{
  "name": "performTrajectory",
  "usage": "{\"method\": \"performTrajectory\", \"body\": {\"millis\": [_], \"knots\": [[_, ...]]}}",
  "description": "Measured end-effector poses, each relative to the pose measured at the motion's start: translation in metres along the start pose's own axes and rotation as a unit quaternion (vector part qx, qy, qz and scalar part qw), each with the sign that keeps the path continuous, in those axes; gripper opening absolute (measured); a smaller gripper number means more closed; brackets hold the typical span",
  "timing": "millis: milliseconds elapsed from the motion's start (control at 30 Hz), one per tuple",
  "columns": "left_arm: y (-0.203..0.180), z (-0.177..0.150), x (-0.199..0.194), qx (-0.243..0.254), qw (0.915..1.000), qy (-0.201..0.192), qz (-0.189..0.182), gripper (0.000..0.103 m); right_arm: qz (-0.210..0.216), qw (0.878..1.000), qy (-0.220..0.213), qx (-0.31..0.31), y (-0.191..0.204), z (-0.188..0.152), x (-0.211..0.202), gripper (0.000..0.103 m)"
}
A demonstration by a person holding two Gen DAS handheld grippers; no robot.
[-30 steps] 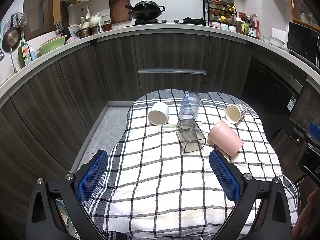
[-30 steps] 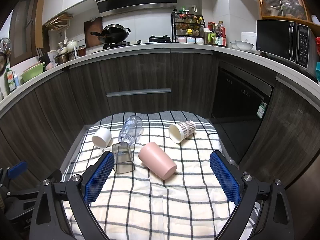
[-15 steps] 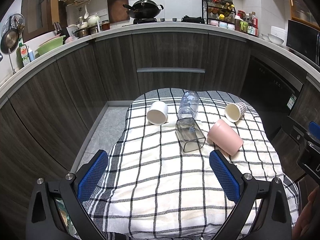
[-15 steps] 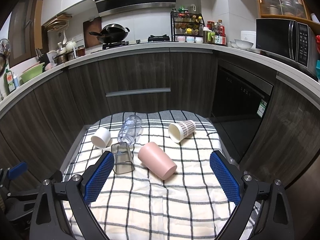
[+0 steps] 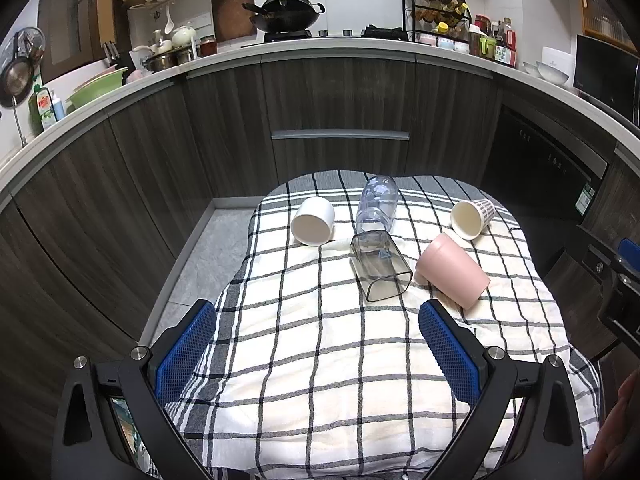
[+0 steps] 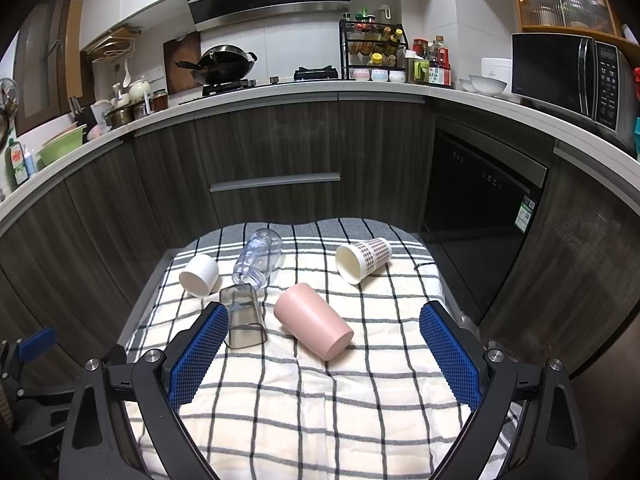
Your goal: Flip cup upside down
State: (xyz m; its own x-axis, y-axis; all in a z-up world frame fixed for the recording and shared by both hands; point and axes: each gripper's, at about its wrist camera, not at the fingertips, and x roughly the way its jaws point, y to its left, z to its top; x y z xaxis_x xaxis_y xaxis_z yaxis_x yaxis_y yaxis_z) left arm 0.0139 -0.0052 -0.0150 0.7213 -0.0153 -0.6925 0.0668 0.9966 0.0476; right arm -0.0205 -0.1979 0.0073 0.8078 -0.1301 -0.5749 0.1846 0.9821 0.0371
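Several cups lie on their sides on a checked cloth: a white cup, a clear bottle-like cup, a smoky square tumbler, a pink cup and a patterned paper cup. In the right wrist view they show as white, clear, smoky, pink and patterned. My left gripper is open and empty, short of the cups. My right gripper is open and empty, just short of the pink cup.
The cloth covers a small table in front of dark kitchen cabinets. A counter with a wok, a spice rack and a microwave runs behind. The floor drops away on the left.
Both views have shifted only slightly, with the cups a little lower in the frame. The cups have not moved and both grippers stay open.
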Motion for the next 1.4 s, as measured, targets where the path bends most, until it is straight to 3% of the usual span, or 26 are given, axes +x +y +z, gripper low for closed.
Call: {"method": "performTrajectory", "body": {"millis": [700, 1167, 1400], "knots": [[0.008, 0.048, 0.06, 0.035, 0.9993, -0.007, -0.006, 0.103, 0.0, 1.0, 0.003, 0.021, 0.017, 0.037, 0.048, 0.097], [0.005, 0.098, 0.156, 0.124, 0.99, 0.064, -0.017, 0.103, -0.008, 0.998, 0.034, 0.057, 0.041, 0.063, 0.121, 0.097], [0.006, 0.113, 0.22, 0.123, 0.981, 0.144, -0.043, 0.103, -0.028, 0.996, 0.048, 0.074, 0.048, 0.077, 0.159, 0.097]]}}
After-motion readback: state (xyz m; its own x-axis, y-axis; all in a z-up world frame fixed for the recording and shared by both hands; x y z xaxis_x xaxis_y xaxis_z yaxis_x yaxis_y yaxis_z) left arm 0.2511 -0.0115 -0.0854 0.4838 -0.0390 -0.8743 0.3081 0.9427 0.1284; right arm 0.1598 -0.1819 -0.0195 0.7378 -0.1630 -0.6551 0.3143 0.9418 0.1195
